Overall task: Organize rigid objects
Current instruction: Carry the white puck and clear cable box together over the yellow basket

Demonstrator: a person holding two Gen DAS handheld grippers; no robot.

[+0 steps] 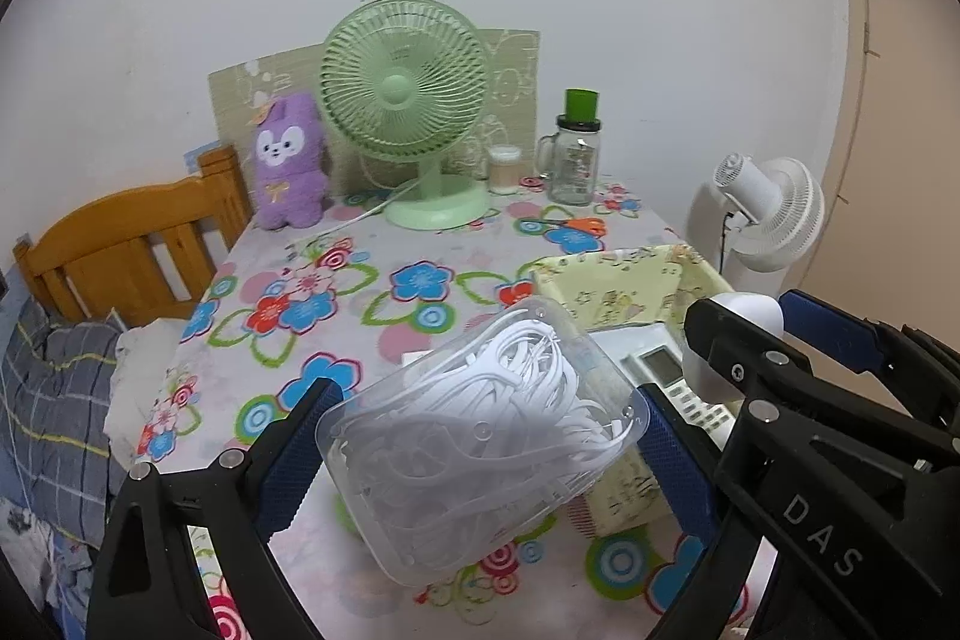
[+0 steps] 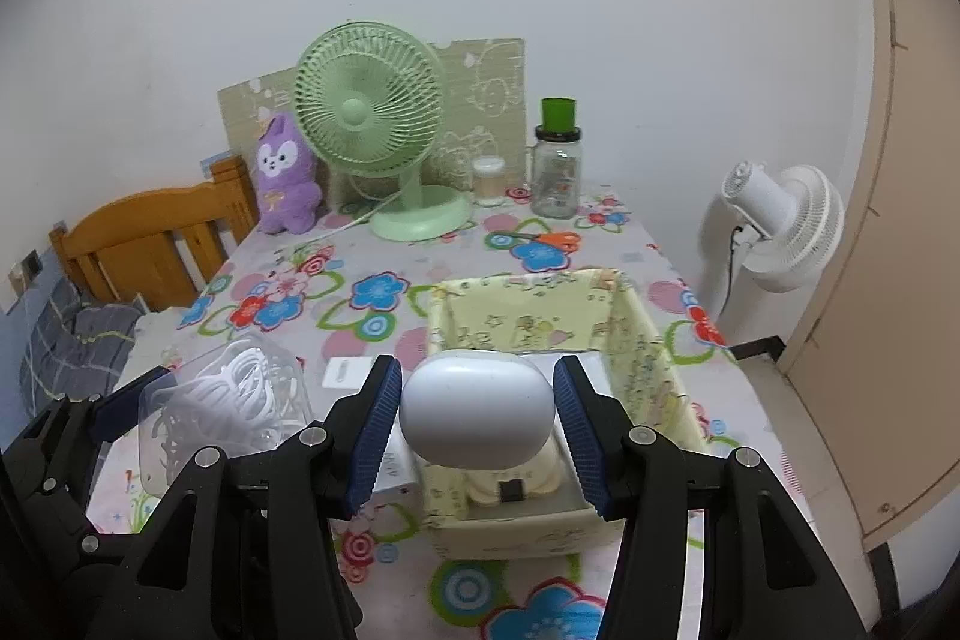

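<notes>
While left hand-held gripper [image 1: 480, 436] pinches clear box [image 1: 480, 436] w/ white picks, right [image 2: 477, 412] clamps smooth white case [image 2: 477, 409].

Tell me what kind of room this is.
Probably a bedroom: a wooden bed frame with plaid bedding beside a floral-clothed table holding a plush toy and desk fan.

My left tongs [image 1: 480, 436] are matte black plastic, two angular arms with triangular cut-outs and small silver rivets at the joints. Each finger carries a blue pad [image 1: 294, 454] with a fine knurled texture. My right tongs [image 2: 477, 424] are built the same way, with ribbed blue pads [image 2: 375, 436], and one black arm bears white letters "DAS"
</notes>
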